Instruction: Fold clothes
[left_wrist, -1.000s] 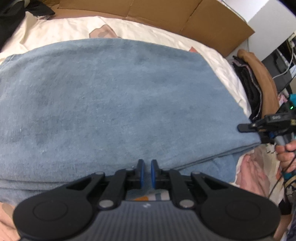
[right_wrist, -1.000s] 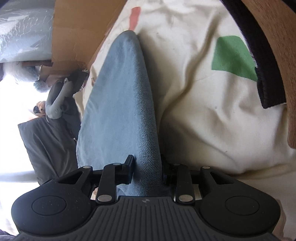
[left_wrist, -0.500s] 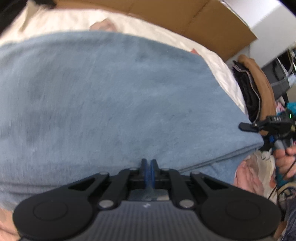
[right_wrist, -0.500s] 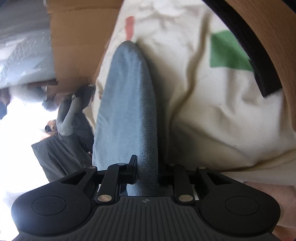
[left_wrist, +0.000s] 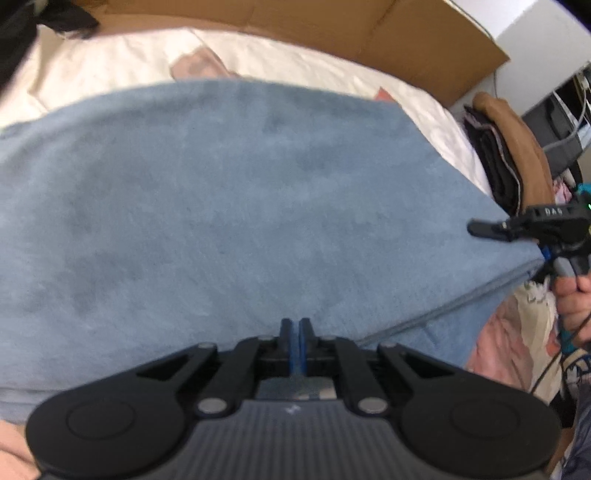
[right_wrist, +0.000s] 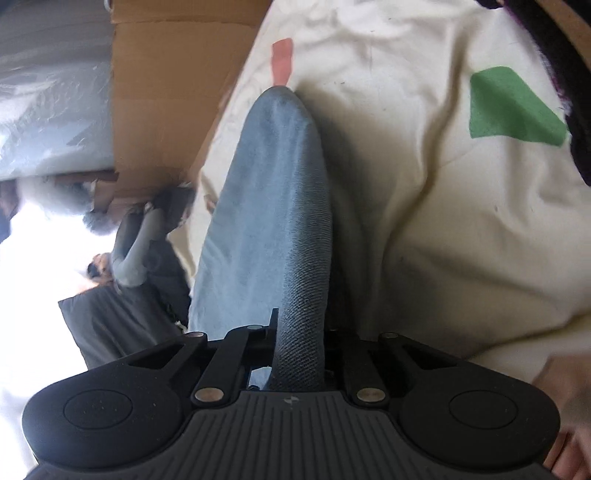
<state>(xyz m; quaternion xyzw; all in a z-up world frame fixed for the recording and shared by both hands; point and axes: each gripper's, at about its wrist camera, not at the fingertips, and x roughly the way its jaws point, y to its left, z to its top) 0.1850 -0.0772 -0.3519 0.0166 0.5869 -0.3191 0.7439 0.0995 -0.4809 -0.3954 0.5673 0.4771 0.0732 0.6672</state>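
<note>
A large blue cloth (left_wrist: 240, 221) lies folded in layers across a cream bedsheet (left_wrist: 295, 62). My left gripper (left_wrist: 295, 325) is shut at the cloth's near edge, its blue pads pressed together; whether cloth is pinched between them is hidden. My right gripper (right_wrist: 299, 332) is shut on the cloth's right edge (right_wrist: 284, 221), which rises as a ridge away from it. In the left wrist view the right gripper (left_wrist: 532, 236) sits at the cloth's right corner, held by a hand.
A stack of folded dark and brown clothes (left_wrist: 506, 155) lies at the right of the bed. Cardboard (left_wrist: 369, 29) stands behind the bed. The sheet has green (right_wrist: 513, 107) and pink (right_wrist: 282, 59) patches. Dark clothing (right_wrist: 147, 258) lies at the far left.
My left gripper's fingers closed from a small gap to shut at the cloth's near edge. The cloth shifted slightly in view. My right gripper kept its hold.
</note>
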